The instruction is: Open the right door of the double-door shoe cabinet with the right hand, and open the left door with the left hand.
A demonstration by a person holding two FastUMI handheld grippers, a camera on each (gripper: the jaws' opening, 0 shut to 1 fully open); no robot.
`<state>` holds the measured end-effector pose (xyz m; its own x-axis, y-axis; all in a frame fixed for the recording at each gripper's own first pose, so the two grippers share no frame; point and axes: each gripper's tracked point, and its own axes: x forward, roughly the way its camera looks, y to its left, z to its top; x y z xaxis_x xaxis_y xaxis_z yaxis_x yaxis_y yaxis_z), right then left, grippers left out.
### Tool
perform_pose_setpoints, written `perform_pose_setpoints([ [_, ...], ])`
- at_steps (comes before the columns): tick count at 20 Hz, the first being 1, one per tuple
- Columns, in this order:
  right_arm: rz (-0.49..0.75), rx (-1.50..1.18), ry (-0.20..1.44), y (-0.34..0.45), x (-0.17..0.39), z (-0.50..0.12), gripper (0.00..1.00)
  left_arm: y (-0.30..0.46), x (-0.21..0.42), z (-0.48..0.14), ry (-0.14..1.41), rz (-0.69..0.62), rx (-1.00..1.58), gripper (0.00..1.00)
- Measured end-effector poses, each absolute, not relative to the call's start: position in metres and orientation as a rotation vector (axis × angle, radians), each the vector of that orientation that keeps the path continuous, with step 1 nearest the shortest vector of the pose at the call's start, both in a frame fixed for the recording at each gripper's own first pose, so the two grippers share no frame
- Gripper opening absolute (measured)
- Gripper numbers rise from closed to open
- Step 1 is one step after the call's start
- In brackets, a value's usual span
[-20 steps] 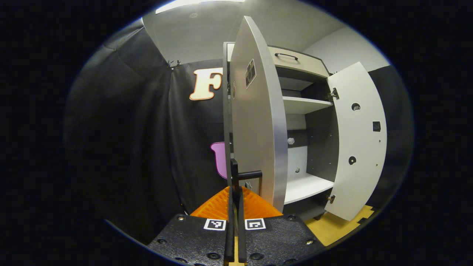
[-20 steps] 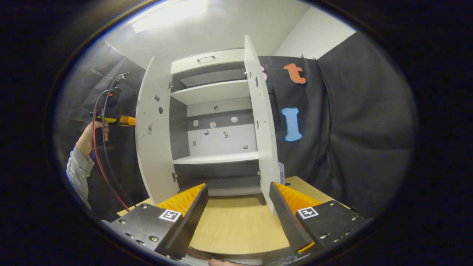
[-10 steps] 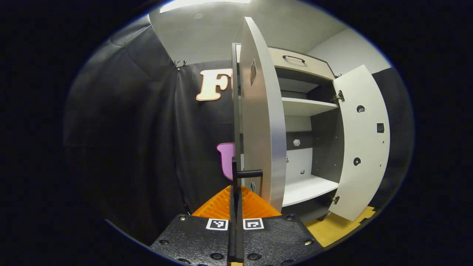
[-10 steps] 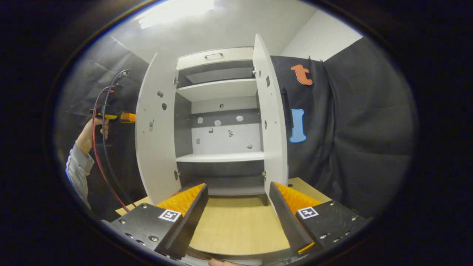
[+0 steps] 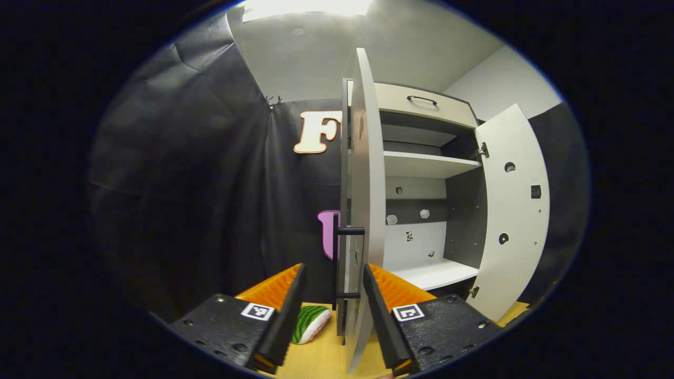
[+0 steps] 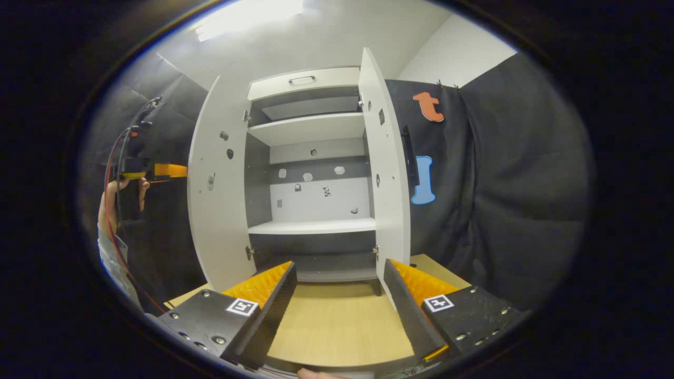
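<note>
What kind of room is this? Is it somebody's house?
Probably not a house. It looks like a small booth set up for practice: black cloth hangs as walls, a lone white cabinet stands with both doors open and bare shelves, and a person's hand holds tongs beside it.

Left gripper view faces the cabinet edge-on beside its left door; right gripper view faces it squarely, farther back. Both share its shelves.

Both doors swung wide; cabinet interior open between left door and right door, shelves bare.
</note>
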<state>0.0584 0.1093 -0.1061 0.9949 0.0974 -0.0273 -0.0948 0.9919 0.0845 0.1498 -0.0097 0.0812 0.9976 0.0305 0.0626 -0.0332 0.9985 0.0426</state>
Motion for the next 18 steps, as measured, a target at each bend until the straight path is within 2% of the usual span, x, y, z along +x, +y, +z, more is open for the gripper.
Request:
perform_pose_setpoints([
  [1, 0.094, 0.080, 0.033, 0.111, 0.060, -0.106, 0.98, -0.014, 0.146, 0.082, -0.070, 0.028, 0.042, 0.78],
  [3, 0.090, 0.080, 0.040, 0.114, 0.063, -0.106, 0.98, -0.023, 0.135, 0.074, -0.046, 0.027, 0.028, 0.99],
  [10, 0.070, 0.085, 0.029, 0.120, 0.070, -0.088, 0.98, -0.061, 0.098, 0.047, -0.018, 0.022, 0.018, 0.99],
  [15, 0.082, 0.087, 0.020, 0.122, 0.069, -0.083, 0.98, -0.098, 0.069, 0.018, -0.009, -0.023, -0.015, 0.94],
  [17, 0.082, 0.095, 0.015, 0.119, 0.069, -0.076, 0.98, -0.109, 0.061, 0.008, -0.007, -0.028, -0.031, 0.96],
  [18, 0.080, 0.098, 0.017, 0.117, 0.070, -0.074, 0.94, -0.116, 0.058, 0.001, -0.002, -0.033, -0.037, 0.96],
])
